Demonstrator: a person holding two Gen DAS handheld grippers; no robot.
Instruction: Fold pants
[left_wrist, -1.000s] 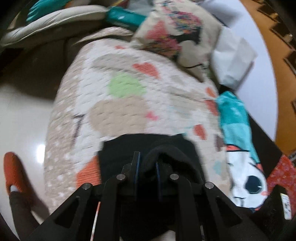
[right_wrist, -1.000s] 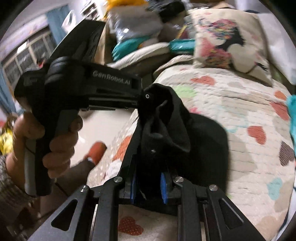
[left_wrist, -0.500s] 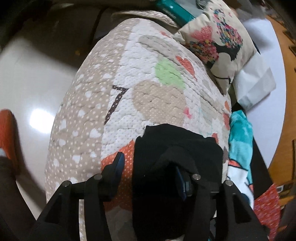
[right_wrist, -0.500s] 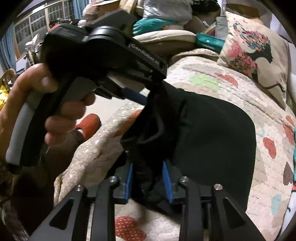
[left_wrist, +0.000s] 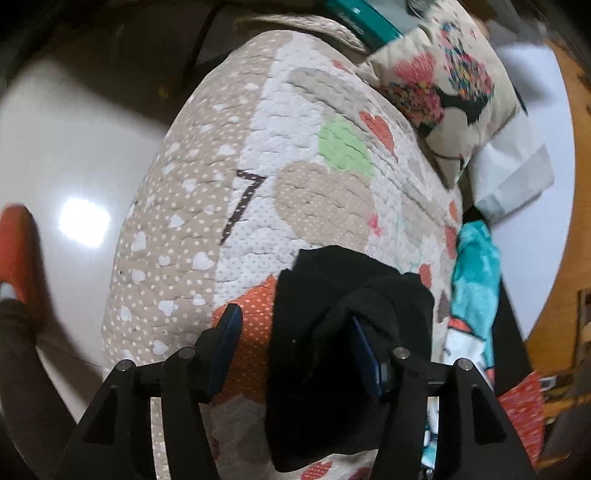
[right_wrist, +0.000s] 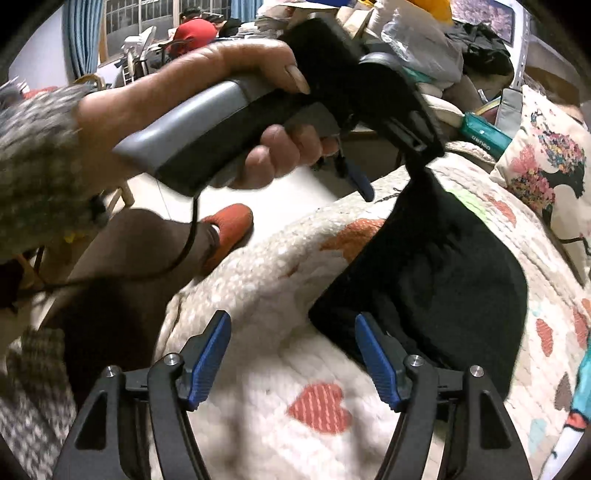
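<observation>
One pair of black pants (right_wrist: 454, 280) lies bunched on the heart-patterned quilt (left_wrist: 295, 206), a single dark heap with a rounded far edge and a ridge of cloth rising toward the left gripper. In the left wrist view the pants (left_wrist: 343, 343) sit between and under the fingers, covering the lower middle of the frame. The left gripper (left_wrist: 295, 354) has its two blue-padded fingers spread wide; the right-hand pad is pressed against a raised fold of the fabric, while the left-hand pad stands over bare quilt, so nothing is pinched between them. The right gripper (right_wrist: 293, 358) is likewise spread wide, its two blue pads apart over the quilt, the right-hand pad just touching the near edge of the pants and the other clear of them. In the right wrist view the person's left hand (right_wrist: 236, 122) wraps the grey-and-black handle of the left gripper (right_wrist: 395, 173), whose tip meets the upper end of the pants. Around the garment: one cushion (left_wrist: 447, 85) with a floral print at the far end of the quilt, one teal box (right_wrist: 484, 133) just behind it, one turquoise printed cloth (left_wrist: 472, 284) along the quilt's right edge, and one orange slipper (right_wrist: 229, 229) on the pale floor (left_wrist: 74, 147) to the left.
</observation>
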